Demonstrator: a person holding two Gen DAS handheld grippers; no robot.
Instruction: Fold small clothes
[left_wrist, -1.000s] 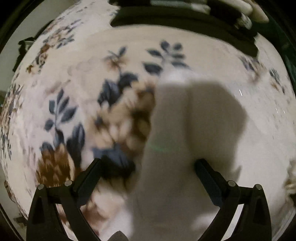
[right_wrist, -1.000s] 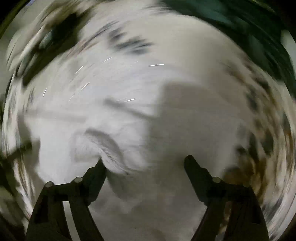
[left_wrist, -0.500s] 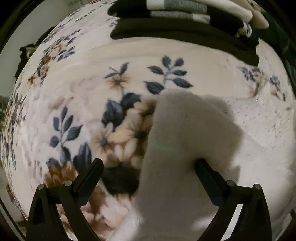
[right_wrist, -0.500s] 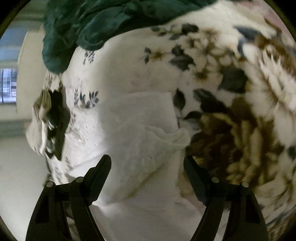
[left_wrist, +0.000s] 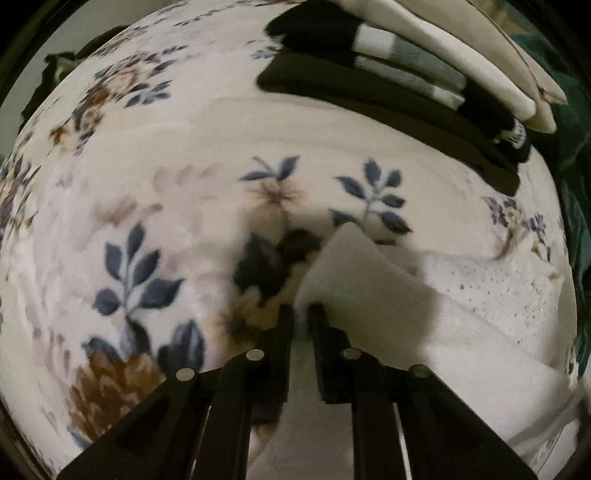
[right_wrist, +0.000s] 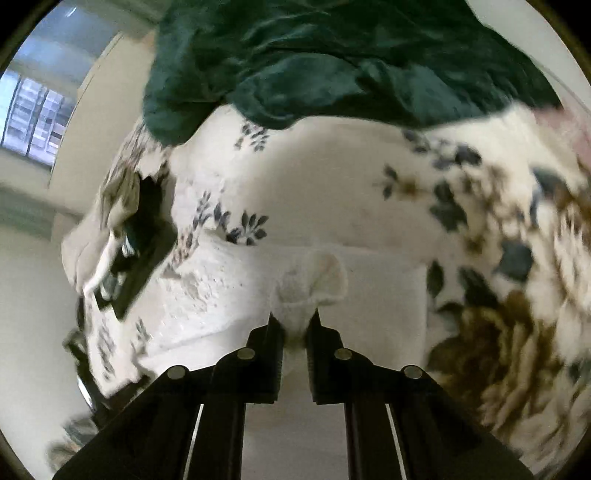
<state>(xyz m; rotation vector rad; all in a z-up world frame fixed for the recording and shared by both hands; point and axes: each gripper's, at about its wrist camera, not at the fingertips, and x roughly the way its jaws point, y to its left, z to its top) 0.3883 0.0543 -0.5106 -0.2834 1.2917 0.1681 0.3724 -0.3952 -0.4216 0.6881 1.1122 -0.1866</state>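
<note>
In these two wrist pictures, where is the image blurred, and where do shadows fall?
Left wrist view: the floral blanket is softly blurred, and a dark shadow lies on the white garment just ahead of the left gripper. Right wrist view: the blanket smears toward the right edge, the green cloth is slightly blurred, and the pinched white fabric at the right gripper is fairly sharp.

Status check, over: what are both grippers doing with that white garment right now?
Left gripper just closed, pinching white garment edge. Right gripper just closed on a bunched fold. Folded stack sits beyond, clear of both.
</note>
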